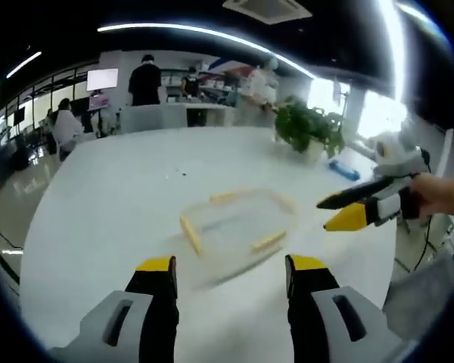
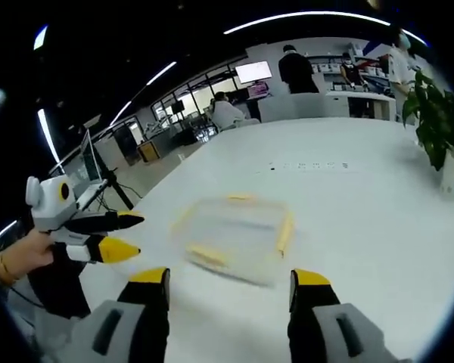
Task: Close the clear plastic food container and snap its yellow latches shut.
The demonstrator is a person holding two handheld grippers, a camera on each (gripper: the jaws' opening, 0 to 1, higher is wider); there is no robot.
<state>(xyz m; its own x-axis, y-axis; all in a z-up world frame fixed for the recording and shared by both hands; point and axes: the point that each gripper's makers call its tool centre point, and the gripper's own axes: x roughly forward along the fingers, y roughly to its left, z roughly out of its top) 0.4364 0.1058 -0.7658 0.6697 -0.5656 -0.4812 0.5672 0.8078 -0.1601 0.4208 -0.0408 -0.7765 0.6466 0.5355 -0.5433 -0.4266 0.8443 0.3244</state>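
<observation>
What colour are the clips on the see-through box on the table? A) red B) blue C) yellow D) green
C, the clear plastic food container lying on the white table has yellow latches along its edges, seen in both gripper views.

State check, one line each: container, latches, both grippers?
clear plastic food container: flat on the white table, touched by neither gripper; lid seating too blurred to tell.
yellow latches: one on each of four sides; snapped or not, cannot tell.
left gripper: open, empty, short of the container.
right gripper: open, empty, short of the container.
</observation>
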